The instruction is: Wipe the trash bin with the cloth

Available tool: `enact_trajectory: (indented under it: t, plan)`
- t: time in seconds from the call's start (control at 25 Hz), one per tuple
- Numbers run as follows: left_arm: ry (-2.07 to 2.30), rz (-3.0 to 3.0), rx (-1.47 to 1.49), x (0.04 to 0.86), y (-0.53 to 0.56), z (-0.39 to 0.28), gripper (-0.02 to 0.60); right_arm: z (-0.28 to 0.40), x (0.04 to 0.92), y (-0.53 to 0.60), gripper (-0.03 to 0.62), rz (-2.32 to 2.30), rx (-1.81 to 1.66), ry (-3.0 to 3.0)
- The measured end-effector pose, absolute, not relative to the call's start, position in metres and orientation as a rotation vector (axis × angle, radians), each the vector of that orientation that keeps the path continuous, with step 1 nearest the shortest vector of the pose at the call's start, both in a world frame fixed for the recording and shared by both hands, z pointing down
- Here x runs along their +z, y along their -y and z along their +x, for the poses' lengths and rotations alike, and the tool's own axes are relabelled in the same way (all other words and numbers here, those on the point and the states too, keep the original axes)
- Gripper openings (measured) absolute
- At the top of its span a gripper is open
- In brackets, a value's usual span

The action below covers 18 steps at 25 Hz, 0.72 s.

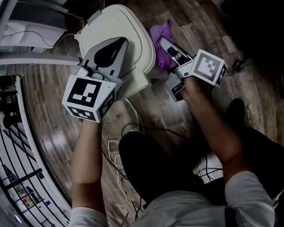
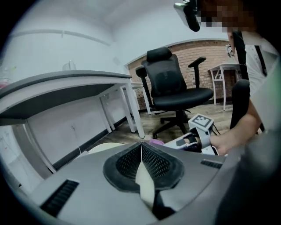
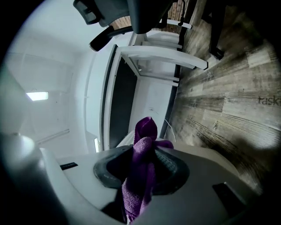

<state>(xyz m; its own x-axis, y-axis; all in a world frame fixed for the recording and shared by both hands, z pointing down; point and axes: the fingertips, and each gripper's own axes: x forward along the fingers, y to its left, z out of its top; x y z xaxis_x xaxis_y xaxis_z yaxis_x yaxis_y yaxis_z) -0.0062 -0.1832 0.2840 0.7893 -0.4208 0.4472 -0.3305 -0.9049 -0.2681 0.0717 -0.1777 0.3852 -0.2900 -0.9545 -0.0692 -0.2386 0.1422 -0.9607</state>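
bin point(image 1: 126, 20): upper centre, on floor | left gripper point(image 1: 118, 43): jaws together, empty, over bin top | right gripper point(image 1: 165, 43): jaws clamped on cloth point(image 1: 157, 32), just right of bin | progress: cloth in hand, off bin; wiping seemingly remains

Both arms reach forward from the body, left forearm point(image 1: 86, 159) and right forearm point(image 1: 213, 123) bare. The left gripper point(image 1: 123, 41) has its jaws pressed together at the tips. The right gripper point(image 1: 164, 43) has its jaws clamped on the purple cloth point(image 1: 157, 33).

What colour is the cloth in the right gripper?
Purple cloth, clearest in the right gripper view.
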Motion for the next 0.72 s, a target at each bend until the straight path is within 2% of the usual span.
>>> enact_trajectory:
  t: [0.2,0.52,0.72]
  plan:
    - [-0.6,-2.811,-0.748,0.283,0.183,-0.006,0.006,0.059,0.441,0.169,0.117,-1.277,-1.254,-1.699]
    - [-0.607,-2.8,-0.764,0.284,0.185,-0.006,0.006,0.046,0.583,0.152,0.117,-1.506,-1.551,-1.733]
    - [-0.606,-2.783,-0.788,0.286,0.185,-0.003,0.005,0.044,0.64,0.148,0.117,-1.599,-1.672,-1.711]
